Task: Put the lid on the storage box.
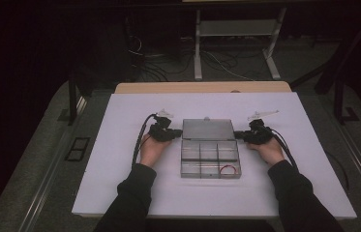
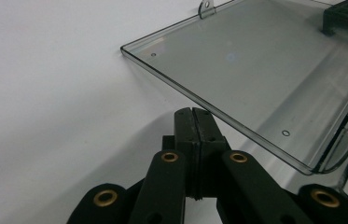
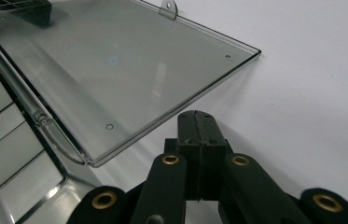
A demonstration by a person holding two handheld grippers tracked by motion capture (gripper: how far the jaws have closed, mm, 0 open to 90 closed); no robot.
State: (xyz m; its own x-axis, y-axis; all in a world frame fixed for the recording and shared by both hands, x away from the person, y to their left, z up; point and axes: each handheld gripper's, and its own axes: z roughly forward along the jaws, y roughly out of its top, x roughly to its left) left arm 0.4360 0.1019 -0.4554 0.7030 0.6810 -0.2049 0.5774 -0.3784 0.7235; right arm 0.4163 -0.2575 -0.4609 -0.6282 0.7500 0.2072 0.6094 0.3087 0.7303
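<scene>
Clear box (image 1: 210, 154) w/ lid (image 1: 208, 129) open; I'm resting closed, empty left tongs (image 1: 178, 132) & right tongs (image 1: 238, 135) beside lid, prob. to flip it.

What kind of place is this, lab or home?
Likely a lab or recording workspace: a white-topped table with a clear compartment box centred on it, loose cables on the floor behind, and a metal desk frame in a dark room.

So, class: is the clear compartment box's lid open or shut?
Open. The lid lies folded back flat on the table, beyond the uncovered compartments of the box.
</scene>
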